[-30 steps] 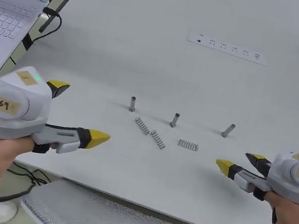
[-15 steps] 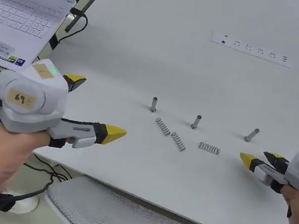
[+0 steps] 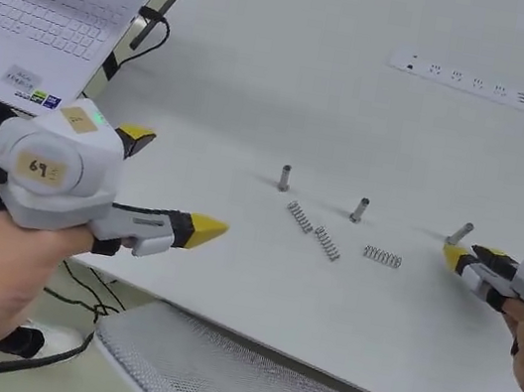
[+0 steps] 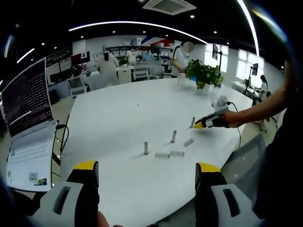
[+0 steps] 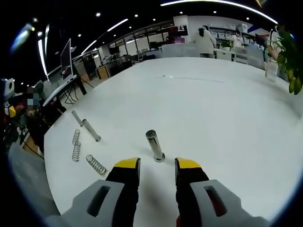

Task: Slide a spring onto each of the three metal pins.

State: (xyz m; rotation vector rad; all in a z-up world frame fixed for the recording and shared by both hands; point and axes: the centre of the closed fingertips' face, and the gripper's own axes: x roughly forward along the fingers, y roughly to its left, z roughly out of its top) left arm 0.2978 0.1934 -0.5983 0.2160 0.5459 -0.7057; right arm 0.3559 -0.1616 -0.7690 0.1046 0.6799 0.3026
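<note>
Three pins bare, three springs loose

Your white bench (image 3: 262, 75) sits in an open office under strip ceiling lights. A laptop (image 3: 42, 8) lies at its far-left corner and a power strip (image 3: 466, 79) lies toward the far edge. The pins (image 3: 359, 209) stand in a row, with the springs (image 3: 326, 243) lying just nearside of them. Your left gripper (image 3: 172, 183) gapes wide and empty at the near-left edge. Your right gripper (image 3: 469, 255) has its fingers (image 5: 127, 165) narrowly parted and empty, the right-hand pin (image 5: 155, 145) just ahead.

1. Your white table (image 3: 262, 75) runs from lower centre to the top edge.
2. Mid-frame you see left pin (image 3: 285, 177), middle pin (image 3: 359, 209) and right pin (image 3: 459, 233) in a row.
3. Just below lie left spring (image 3: 300, 216), middle spring (image 3: 326, 243) and right spring (image 3: 381, 257).
4. Upper right lies a power strip (image 3: 465, 80).
</note>
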